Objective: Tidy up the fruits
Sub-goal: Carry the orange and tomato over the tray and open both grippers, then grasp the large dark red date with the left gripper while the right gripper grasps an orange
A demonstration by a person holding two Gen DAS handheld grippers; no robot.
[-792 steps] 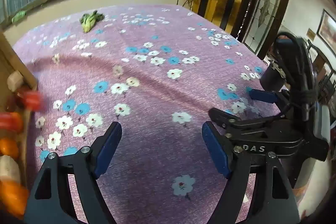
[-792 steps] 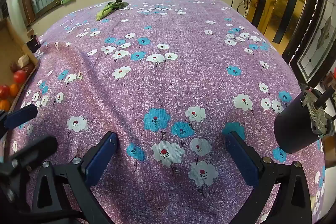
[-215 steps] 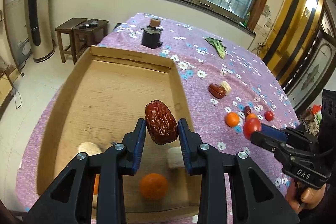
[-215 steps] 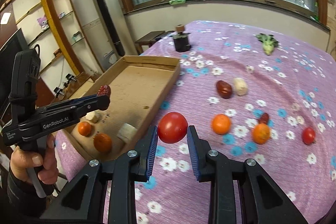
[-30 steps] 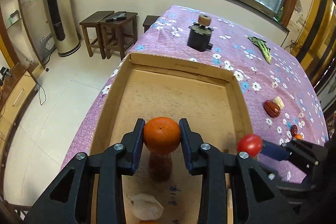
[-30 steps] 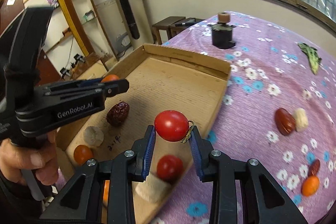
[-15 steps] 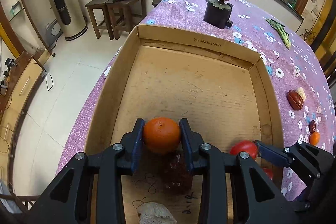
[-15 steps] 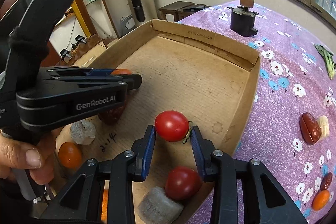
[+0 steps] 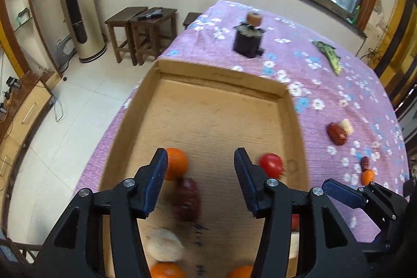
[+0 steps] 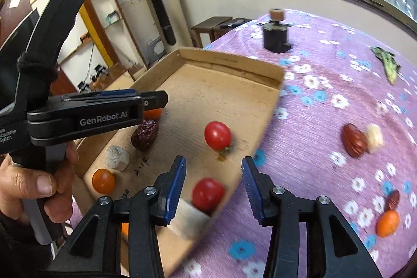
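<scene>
Both tongs opening, empty; date (image 10: 145, 135) (long axis upright in frame) in box (image 10: 229, 64).

Left hand-held gripper (image 9: 199, 173) jaws opening, empty; orange (image 9: 176, 167) in cardboard box (image 9: 221, 81).

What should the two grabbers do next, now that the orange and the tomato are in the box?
Probably lift away from the cardboard box and head for the fruit on the purple cloth. The left gripper and right gripper are opening with nothing between their jaws; the orange and tomato lie in the box. A red date and a small orange wait outside.
</scene>
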